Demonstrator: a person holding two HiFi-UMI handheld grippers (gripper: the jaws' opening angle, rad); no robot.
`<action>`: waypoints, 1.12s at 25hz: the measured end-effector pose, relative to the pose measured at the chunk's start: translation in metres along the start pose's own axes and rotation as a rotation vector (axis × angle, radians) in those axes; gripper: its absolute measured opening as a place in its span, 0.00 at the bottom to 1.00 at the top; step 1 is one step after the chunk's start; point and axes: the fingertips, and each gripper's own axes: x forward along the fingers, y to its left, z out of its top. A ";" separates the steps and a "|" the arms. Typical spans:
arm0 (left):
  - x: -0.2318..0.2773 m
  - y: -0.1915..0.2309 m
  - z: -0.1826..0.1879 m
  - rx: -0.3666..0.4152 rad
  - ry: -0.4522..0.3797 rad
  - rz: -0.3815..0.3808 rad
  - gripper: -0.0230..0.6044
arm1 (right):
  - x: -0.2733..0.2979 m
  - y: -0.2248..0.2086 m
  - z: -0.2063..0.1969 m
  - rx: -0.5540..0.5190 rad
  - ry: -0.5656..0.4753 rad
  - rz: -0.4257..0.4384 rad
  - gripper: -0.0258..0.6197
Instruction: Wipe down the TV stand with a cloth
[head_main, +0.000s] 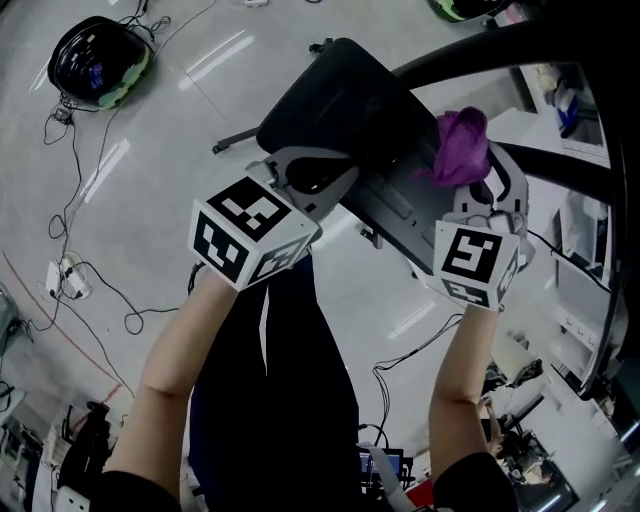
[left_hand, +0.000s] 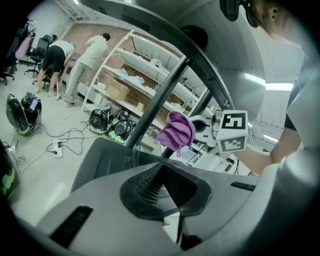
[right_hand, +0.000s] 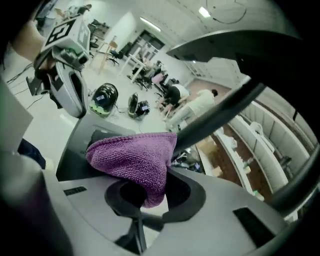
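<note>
The TV stand's dark base plate (head_main: 340, 100) lies on the floor in front of me, and its black pole (head_main: 520, 50) curves off to the right. My left gripper (head_main: 310, 178) hovers over the near edge of the base, jaws shut with nothing between them (left_hand: 167, 184). My right gripper (head_main: 482, 190) is shut on a purple cloth (head_main: 460, 145), which bunches up beside the pole. In the right gripper view the cloth (right_hand: 134, 161) drapes over the jaws (right_hand: 142, 197), with the base (right_hand: 75, 145) and pole (right_hand: 220, 112) behind it. From the left gripper view the cloth (left_hand: 176, 131) hangs next to the pole (left_hand: 157, 102).
A black and green helmet (head_main: 97, 60) lies on the floor at the far left, with loose cables (head_main: 80, 200) and a power strip (head_main: 65, 280) nearby. White shelves (left_hand: 145, 75) stand behind the stand, with helmets (left_hand: 107, 122) below them. Two people (left_hand: 75, 55) bend at the far wall.
</note>
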 end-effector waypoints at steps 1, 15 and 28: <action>-0.003 0.005 0.003 0.000 -0.007 0.013 0.05 | 0.004 -0.001 0.019 -0.030 -0.038 0.020 0.15; -0.045 0.055 0.003 -0.057 -0.071 0.160 0.05 | 0.126 0.073 0.141 -0.276 -0.051 0.452 0.15; -0.075 0.067 -0.014 -0.090 -0.081 0.200 0.05 | 0.198 0.111 0.112 -0.282 0.321 0.576 0.15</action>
